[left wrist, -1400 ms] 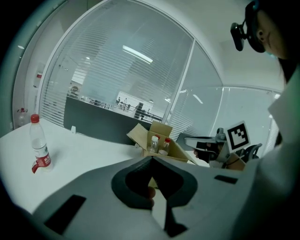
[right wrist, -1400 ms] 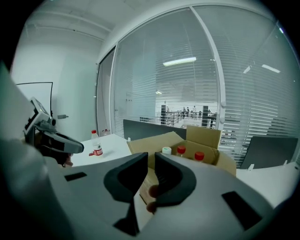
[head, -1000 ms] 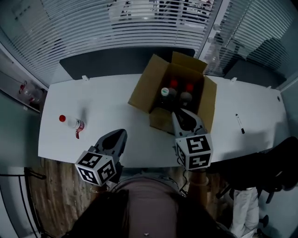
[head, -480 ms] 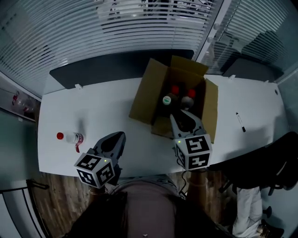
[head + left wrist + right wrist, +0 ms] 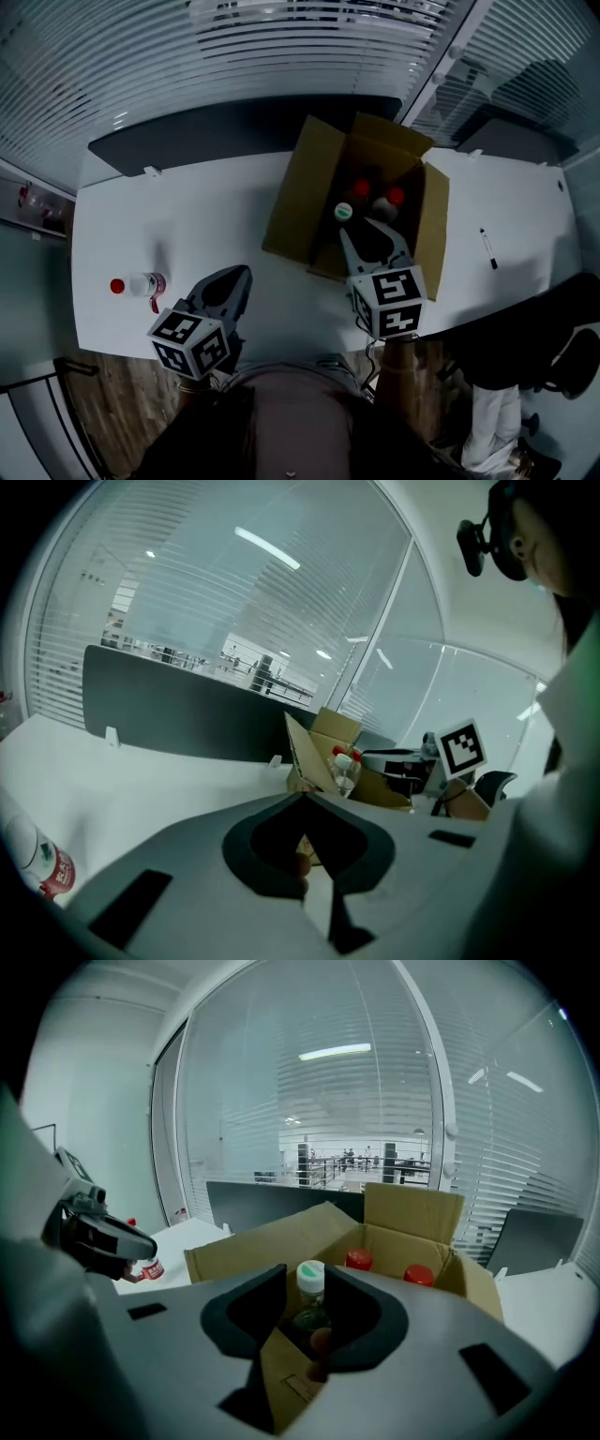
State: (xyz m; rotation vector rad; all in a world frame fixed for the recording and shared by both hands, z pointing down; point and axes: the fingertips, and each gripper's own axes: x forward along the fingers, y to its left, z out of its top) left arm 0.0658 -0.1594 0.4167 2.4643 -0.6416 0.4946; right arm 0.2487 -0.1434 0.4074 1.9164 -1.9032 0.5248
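So the big change from a second ago: the right tool [image 5: 361, 228] has spread its jaws, which were nearly together before, and it's pushed in over the near edge of the cardboard box [image 5: 291, 202]. The green-capped bottle [image 5: 309, 1283] now sits framed right between the open jaws, though nothing's clamped yet, and I can't tell if they touch it. That bottle stands inside the box at about 12 o'clock from the tool, with two red-capped bottles [image 5: 362, 187] behind it. The left tool [image 5: 305, 796] has its jaws together and empty, hanging over the counter [image 5: 206, 216]. Its view has swung, so the loose bottle [image 5: 37, 860] has slid down to 8 o'clock. Only the head view shows both tools at once, and only the right gripper view shows the cap lined up.
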